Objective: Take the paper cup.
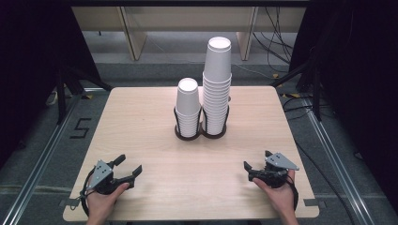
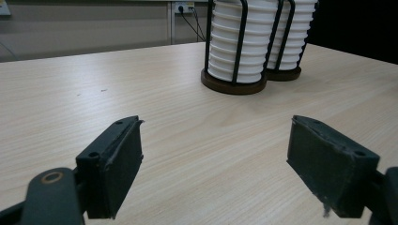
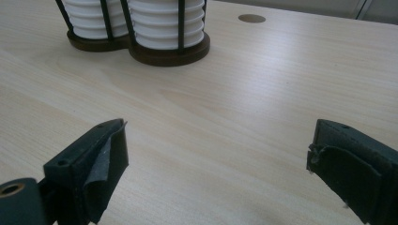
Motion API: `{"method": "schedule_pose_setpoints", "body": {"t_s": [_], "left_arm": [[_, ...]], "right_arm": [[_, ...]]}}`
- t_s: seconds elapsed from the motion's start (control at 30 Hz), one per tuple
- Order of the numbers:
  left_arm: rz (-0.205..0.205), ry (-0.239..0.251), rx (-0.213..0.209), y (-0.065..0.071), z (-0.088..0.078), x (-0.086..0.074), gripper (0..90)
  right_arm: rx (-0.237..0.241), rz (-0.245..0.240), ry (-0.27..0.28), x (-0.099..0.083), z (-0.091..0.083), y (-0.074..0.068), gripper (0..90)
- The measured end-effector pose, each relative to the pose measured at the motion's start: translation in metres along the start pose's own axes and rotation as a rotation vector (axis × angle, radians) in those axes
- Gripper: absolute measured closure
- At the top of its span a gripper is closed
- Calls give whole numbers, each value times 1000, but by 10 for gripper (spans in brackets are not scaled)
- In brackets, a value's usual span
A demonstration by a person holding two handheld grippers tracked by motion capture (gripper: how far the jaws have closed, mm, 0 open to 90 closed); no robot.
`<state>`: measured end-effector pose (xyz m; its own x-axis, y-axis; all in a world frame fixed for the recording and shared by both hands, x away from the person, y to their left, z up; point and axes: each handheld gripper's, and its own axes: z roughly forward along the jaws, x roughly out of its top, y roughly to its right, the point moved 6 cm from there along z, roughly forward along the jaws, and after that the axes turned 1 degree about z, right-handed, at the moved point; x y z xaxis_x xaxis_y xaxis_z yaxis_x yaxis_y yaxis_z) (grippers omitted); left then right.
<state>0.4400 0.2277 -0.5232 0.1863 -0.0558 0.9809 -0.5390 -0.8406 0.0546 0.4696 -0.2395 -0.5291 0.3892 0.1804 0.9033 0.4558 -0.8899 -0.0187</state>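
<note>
Nearest, at the front edge of the pale wooden bench point(image 1: 150, 140), the left gripper point(image 1: 129, 169) and the right gripper point(image 1: 256, 161) rest with jaws spread wide, nothing between them. Farther back, mid-bench, a black wire double cup holder point(image 1: 201, 132) carries a short stack of white paper cups point(image 1: 188, 107) and a taller stack of white paper cups point(image 1: 217, 84).

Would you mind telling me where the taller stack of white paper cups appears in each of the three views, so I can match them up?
High view: the taller stack stands at table centre, right of the shorter stack.
Left gripper view: top edge, the farther stack, right of and behind the nearer one.
Right gripper view: top centre, the nearer stack.
Shared landmark: the dark double holder base under both stacks.
</note>
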Motion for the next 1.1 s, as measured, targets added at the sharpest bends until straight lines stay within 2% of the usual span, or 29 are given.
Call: {"method": "schedule_pose_setpoints", "body": {"t_s": [0.13,0.17,0.2,0.27,0.3,0.37,0.4,0.47,0.53,0.57,0.6,0.63,0.7,0.73,0.77,0.8,0.83,0.87,0.93,0.97,1.0,1.03,1.07,1.1], "left_arm": [[18,22,-16,3,2,6,169],[17,25,-14,4,2,9,163],[15,37,-18,5,3,15,158],[9,44,-23,5,3,19,152],[10,63,-36,8,5,27,152],[31,73,-46,11,8,35,151],[40,97,-63,13,12,40,152],[48,88,-63,15,13,44,151],[56,101,-87,23,20,55,151],[57,114,-101,26,24,60,152],[57,114,-101,26,24,60,152],[64,132,-117,29,28,65,152],[70,132,-136,36,34,72,150],[76,147,-148,39,38,77,150],[78,170,-167,43,43,82,150],[74,152,-164,46,45,85,150],[84,159,-175,49,49,89,150],[86,162,-180,52,52,93,151],[100,164,-191,57,58,101,152],[102,169,-196,59,61,104,152],[110,170,-200,62,65,109,154],[108,171,-206,64,67,112,155],[108,171,-206,64,67,112,155],[108,171,-208,65,68,113,156]], "right_arm": [[4,-3,-11,0,-1,1,75],[11,2,2,2,-2,2,79],[-12,24,38,9,-5,2,89],[-7,20,48,13,-7,3,95],[-3,29,71,21,-10,1,97],[-9,27,84,29,-12,-1,97],[-4,27,99,34,-13,-3,97],[-1,31,113,42,-15,-6,98],[-5,16,112,50,-18,-10,104],[-7,11,136,54,-18,-10,110],[-5,18,147,59,-19,-13,112],[-5,18,147,59,-19,-13,112],[2,16,146,67,-21,-16,121],[-2,10,166,76,-23,-17,128],[-2,10,166,76,-23,-17,128],[-4,9,174,81,-23,-18,135],[-3,5,179,86,-23,-19,137],[-7,-22,191,96,-23,-21,137],[-32,-60,195,103,-21,-22,152],[-32,-60,195,103,-21,-22,152],[-46,-81,183,108,-19,-24,158],[-60,-100,197,111,-18,-23,169],[-60,-100,197,111,-18,-23,169],[-82,-182,183,113,-16,-25,246]]}}
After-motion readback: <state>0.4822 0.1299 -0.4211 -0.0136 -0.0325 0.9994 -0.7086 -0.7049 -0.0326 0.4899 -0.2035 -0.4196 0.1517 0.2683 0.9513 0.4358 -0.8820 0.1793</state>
